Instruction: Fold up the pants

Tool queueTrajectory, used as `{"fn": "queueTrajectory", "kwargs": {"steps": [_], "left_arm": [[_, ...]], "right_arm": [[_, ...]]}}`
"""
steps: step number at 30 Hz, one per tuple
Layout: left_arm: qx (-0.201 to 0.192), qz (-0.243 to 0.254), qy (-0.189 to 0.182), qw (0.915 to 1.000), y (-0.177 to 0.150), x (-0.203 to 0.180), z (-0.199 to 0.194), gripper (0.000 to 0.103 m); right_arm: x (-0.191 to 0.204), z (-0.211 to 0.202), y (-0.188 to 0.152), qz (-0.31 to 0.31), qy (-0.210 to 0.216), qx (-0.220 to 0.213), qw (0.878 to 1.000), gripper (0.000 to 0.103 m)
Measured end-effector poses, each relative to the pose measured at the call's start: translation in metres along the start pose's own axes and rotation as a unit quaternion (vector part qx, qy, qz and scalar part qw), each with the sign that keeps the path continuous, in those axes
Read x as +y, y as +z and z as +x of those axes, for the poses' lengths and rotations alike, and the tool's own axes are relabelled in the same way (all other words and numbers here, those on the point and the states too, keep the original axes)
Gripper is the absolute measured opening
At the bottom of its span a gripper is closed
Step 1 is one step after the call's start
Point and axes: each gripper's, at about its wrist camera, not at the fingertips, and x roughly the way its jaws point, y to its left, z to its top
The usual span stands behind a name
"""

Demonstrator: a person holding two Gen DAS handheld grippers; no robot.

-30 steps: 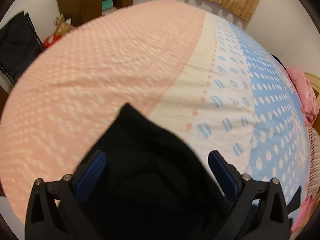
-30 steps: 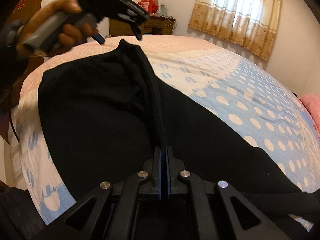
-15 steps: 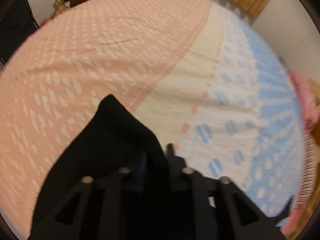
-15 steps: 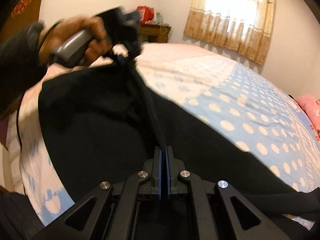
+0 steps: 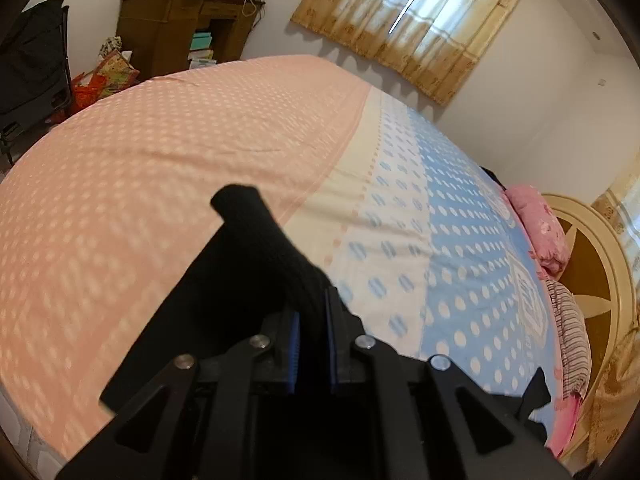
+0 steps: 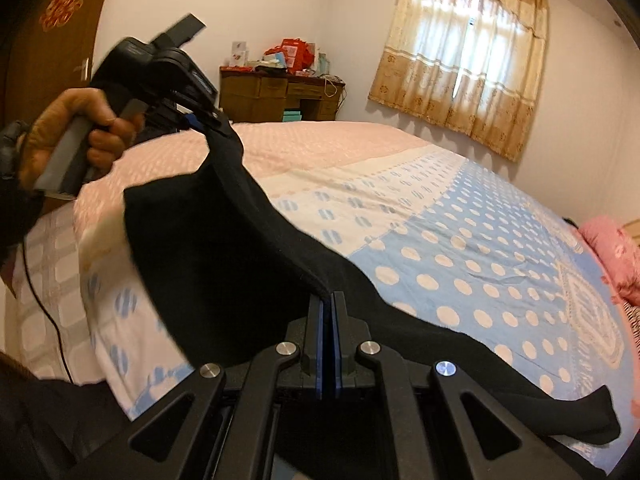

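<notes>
The bed (image 5: 168, 168), spread with a sheet that runs pink at the left, cream in the middle and blue with white dots at the right, fills most of both views. Across it lie the black pants (image 6: 224, 248), which take up the lower centre of the right wrist view and rise in a taut ridge toward the upper left. A wooden door (image 6: 52, 40) at the upper left edge of that view bears a red ornamental character, the only writing in sight; I cannot read it. Curtains (image 6: 460, 64) hang at the upper right, and a wooden desk (image 6: 280, 94) piled with red boxes stands behind the bed. The left gripper (image 5: 312, 320), at the bottom centre of its own view, is clamped on a rolled fold of the pants, which sticks up past its blue pads (image 5: 294, 344). A second ago those jaws stood wide apart over the flat cloth; now they have come together and the edge is lifted off the sheet. The right gripper (image 6: 328, 312) stays pressed together on the pants' edge, as before. A hand (image 6: 76, 136) holds the left gripper's handle at the upper left.
</notes>
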Motion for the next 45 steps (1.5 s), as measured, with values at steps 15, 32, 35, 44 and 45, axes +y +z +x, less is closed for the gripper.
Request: {"fn": "queueTrajectory", "kwargs": {"steps": [15,32,35,44,45], "left_arm": [[0.0,-0.001,0.062,0.9981,-0.073,0.041,0.0,0.012],[-0.072,0.061,0.198,0.9757,-0.072,0.052,-0.059,0.065],[-0.111,0.084,0.175,0.9746,-0.064,0.034,-0.069,0.067],[-0.115,0.119,0.208,0.9641,-0.067,0.002,-0.01,0.067],[-0.111,0.112,0.21,0.9649,-0.071,0.005,-0.006,0.067]], "right_arm": [[0.028,0.009,-0.047,0.008,0.028,0.052,0.998,0.004],[0.026,0.024,-0.065,0.025,0.072,0.094,0.993,0.016],[0.005,0.009,-0.048,0.061,0.113,0.067,0.989,0.018],[-0.066,0.053,0.025,0.167,0.203,0.006,0.965,0.08],[-0.063,0.07,0.029,0.162,0.221,0.024,0.961,0.08]]}}
